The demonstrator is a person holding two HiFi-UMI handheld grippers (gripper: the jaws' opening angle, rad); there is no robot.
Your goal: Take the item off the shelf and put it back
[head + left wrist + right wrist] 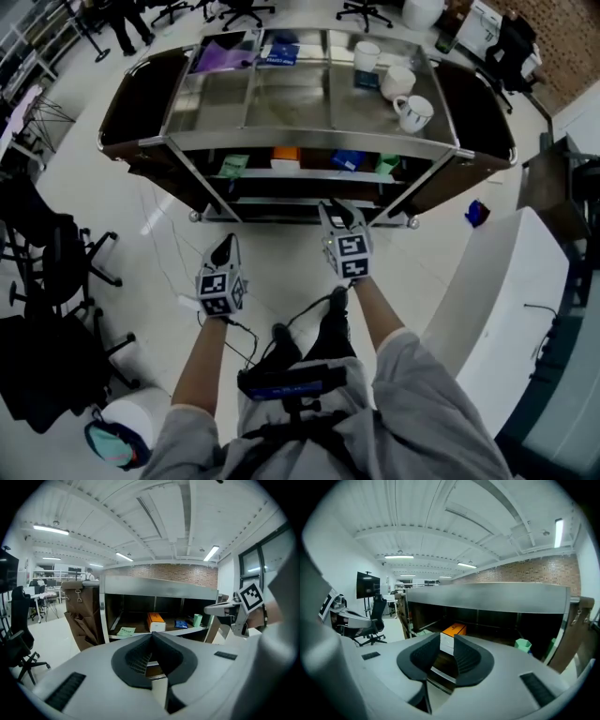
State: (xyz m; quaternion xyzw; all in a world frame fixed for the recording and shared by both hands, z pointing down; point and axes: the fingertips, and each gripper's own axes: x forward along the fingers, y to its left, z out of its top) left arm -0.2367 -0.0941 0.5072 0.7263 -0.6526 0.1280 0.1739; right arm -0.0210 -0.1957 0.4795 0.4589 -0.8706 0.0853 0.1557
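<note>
A steel shelf cart (pixel 309 141) stands ahead of me. Its middle shelf holds a green packet (pixel 232 165), an orange and white box (pixel 286 157), a blue packet (pixel 347 160) and a green cup (pixel 386 164). My left gripper (pixel 225 248) hangs short of the cart over the floor, and in the left gripper view its jaws (pixel 151 637) meet at the tips with nothing between them. My right gripper (pixel 336 211) is closer to the shelf's front. A narrow empty gap shows between its pads (pixel 447 641), with the orange box (pixel 453 631) far beyond it.
The cart's top tray carries white mugs (pixel 412 111), a purple item (pixel 223 54) and a blue item (pixel 279 52). Black office chairs (pixel 56 253) stand at the left, a white counter (pixel 506 300) at the right. A small blue object (pixel 476 213) lies on the floor.
</note>
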